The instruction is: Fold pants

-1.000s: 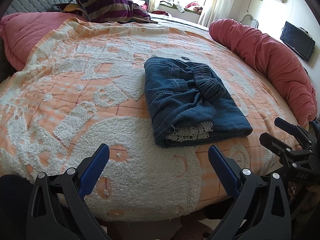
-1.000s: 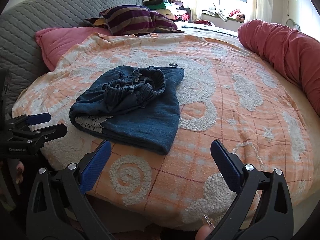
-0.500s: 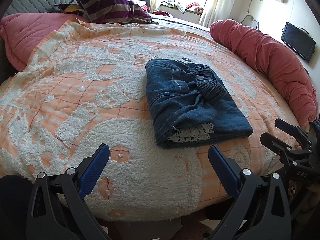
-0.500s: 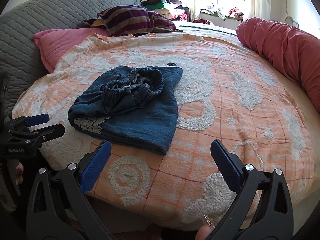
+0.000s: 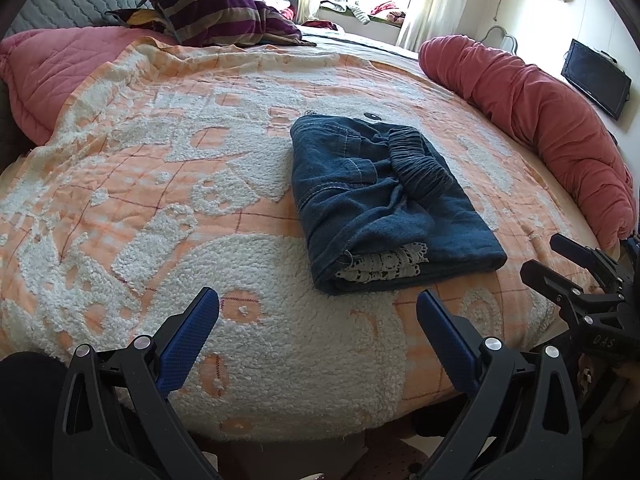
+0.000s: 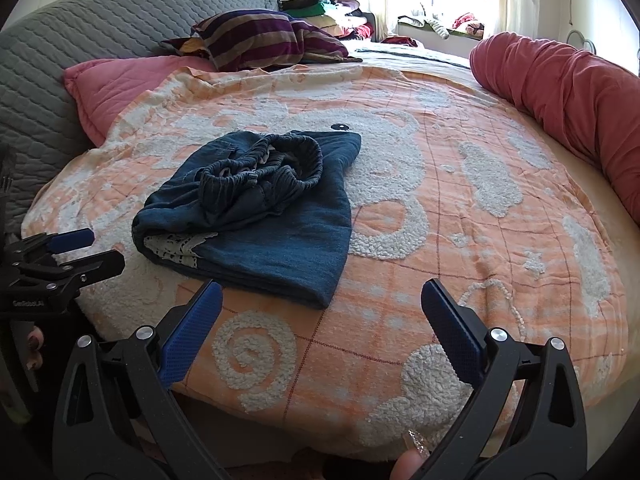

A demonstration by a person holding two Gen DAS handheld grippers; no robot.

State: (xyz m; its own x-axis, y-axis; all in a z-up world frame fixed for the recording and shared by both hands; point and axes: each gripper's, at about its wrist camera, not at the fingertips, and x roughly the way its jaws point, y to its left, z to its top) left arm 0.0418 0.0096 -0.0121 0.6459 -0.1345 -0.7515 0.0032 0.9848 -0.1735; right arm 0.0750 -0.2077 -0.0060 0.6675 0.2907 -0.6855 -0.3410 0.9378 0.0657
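Dark blue denim pants [image 5: 380, 204] lie folded in a compact bundle on the orange and white blanket [image 5: 160, 184], with the elastic waistband on top and white lace trim at the near end. They also show in the right wrist view [image 6: 256, 212]. My left gripper [image 5: 318, 324] is open and empty, held back above the bed's near edge, short of the pants. My right gripper [image 6: 320, 312] is open and empty, near the bundle's right corner. Each gripper shows in the other's view: the right [image 5: 560, 256], the left [image 6: 76, 248].
A long red bolster [image 5: 540, 120] curves along the bed's right side. A pink pillow [image 5: 52, 76] and a striped pillow [image 5: 216, 20] lie at the head by a grey quilted headboard [image 6: 80, 40]. A monitor [image 5: 596, 80] hangs on the right wall.
Both grippers stay open and nearly still. The views shift only slightly; the folded pants have not moved.
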